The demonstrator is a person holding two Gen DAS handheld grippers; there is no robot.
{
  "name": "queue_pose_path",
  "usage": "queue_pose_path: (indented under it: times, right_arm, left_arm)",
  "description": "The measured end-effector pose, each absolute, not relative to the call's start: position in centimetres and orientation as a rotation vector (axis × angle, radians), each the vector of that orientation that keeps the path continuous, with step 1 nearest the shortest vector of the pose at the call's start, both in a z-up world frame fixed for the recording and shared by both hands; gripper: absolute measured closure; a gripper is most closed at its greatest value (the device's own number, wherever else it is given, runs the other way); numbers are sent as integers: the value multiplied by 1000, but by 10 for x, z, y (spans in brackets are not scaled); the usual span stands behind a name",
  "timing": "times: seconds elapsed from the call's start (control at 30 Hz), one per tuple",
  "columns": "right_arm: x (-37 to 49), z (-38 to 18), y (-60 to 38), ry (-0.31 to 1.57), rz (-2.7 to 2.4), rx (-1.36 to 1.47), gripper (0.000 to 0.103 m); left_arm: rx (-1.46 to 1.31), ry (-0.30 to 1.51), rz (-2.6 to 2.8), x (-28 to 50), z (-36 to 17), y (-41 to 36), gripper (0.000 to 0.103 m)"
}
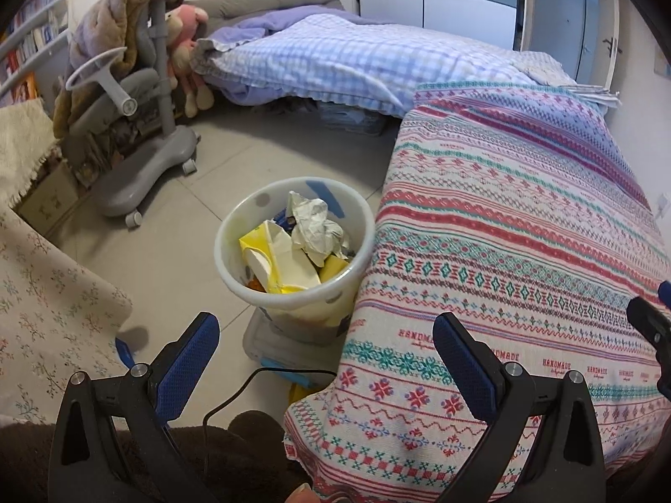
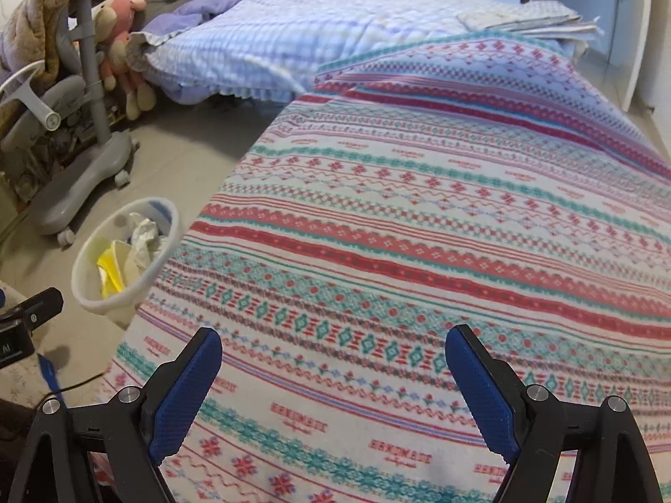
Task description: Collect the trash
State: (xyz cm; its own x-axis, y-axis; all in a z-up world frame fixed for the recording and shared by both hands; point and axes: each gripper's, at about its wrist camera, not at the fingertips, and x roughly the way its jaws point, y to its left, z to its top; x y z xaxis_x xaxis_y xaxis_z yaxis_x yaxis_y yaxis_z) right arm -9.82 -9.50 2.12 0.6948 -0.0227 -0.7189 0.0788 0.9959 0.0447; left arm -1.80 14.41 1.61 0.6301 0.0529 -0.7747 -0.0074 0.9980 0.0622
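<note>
A white trash bin (image 1: pixel 235 226) stands on the tiled floor against the edge of a patterned cloth-covered surface (image 1: pixel 524 230). It holds crumpled paper (image 1: pixel 314 226) and a yellow and white carton (image 1: pixel 276 260). My left gripper (image 1: pixel 325 339) hangs open just in front of the bin, with nothing between its blue pads. In the right wrist view the bin (image 2: pixel 90 268) sits at the left, and my right gripper (image 2: pixel 333 350) is open and empty over the striped cloth (image 2: pixel 419 230). Each gripper's black body shows at the edge of the other's view.
A grey wheeled chair (image 1: pixel 138 125) draped with a brown blanket stands at the back left. A bed with a blue checked quilt (image 1: pixel 356 58) fills the back. A floral cloth (image 1: pixel 50 293) hangs at the left, and a black cable (image 1: pixel 251 381) lies near the bin's base.
</note>
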Motion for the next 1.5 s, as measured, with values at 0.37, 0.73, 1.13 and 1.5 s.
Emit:
queue_pose_path:
  times: [0.37, 0.73, 1.13, 1.5]
  right_arm:
    - [-105, 20, -95, 766, -93, 48, 13]
    - [-106, 15, -92, 773, -94, 34, 13]
    - [-104, 12, -91, 776, -92, 33, 13]
    - [-105, 14, -92, 766, -96, 31, 13]
  left_arm:
    - [40, 870, 41, -20, 18, 144, 0]
    - [30, 863, 44, -20, 20, 148, 0]
    - [24, 859, 52, -19, 21, 151, 0]
    - [33, 849, 62, -18, 22, 148, 0]
